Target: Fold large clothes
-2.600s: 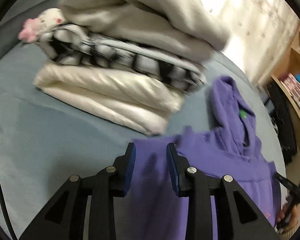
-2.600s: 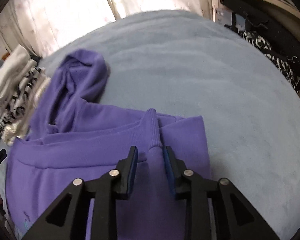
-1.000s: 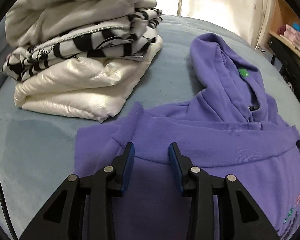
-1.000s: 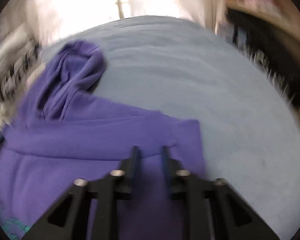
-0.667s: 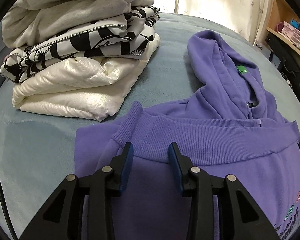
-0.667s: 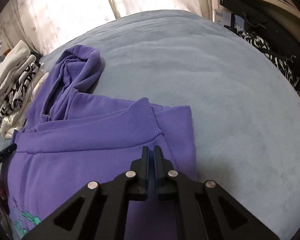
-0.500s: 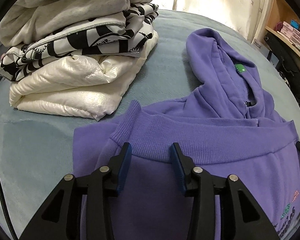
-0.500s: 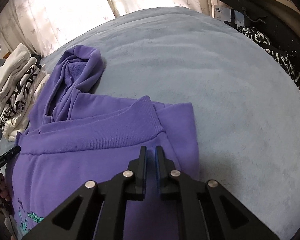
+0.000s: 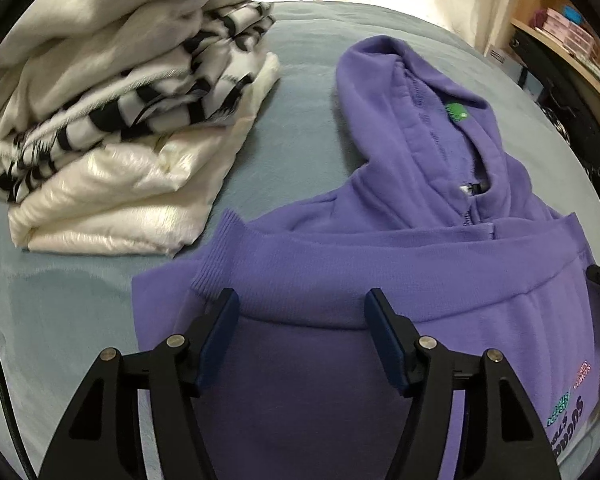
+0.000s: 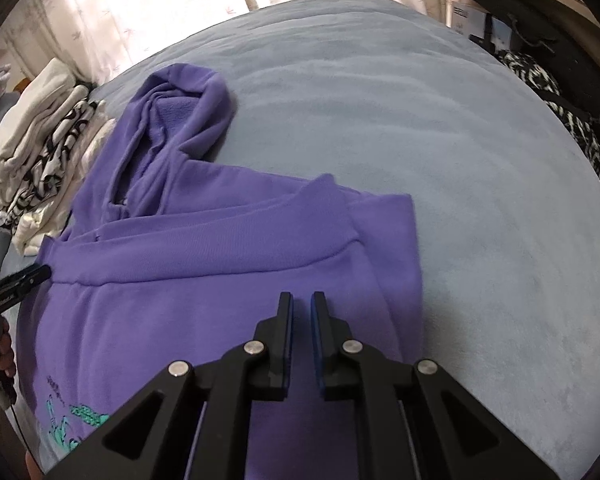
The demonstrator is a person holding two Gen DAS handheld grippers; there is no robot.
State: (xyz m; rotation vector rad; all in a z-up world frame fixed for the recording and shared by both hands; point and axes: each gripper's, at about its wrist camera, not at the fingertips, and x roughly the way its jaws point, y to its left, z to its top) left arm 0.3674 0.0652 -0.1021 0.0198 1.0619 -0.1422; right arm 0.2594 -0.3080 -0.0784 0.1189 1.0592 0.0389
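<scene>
One purple hoodie [image 9: 380,360] on the blue bed [image 10: 460,140], hem folded up to the chest, hood still out (folds remain). Left gripper [image 9: 300,320] opening, empty; right gripper [image 10: 301,312] nearly together, holding nothing. Folded stack [image 9: 120,140] beside.

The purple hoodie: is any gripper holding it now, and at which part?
Neither holds it. The left gripper is opening above the purple hoodie, and the right gripper is nearly shut with nothing between its pads.
</scene>
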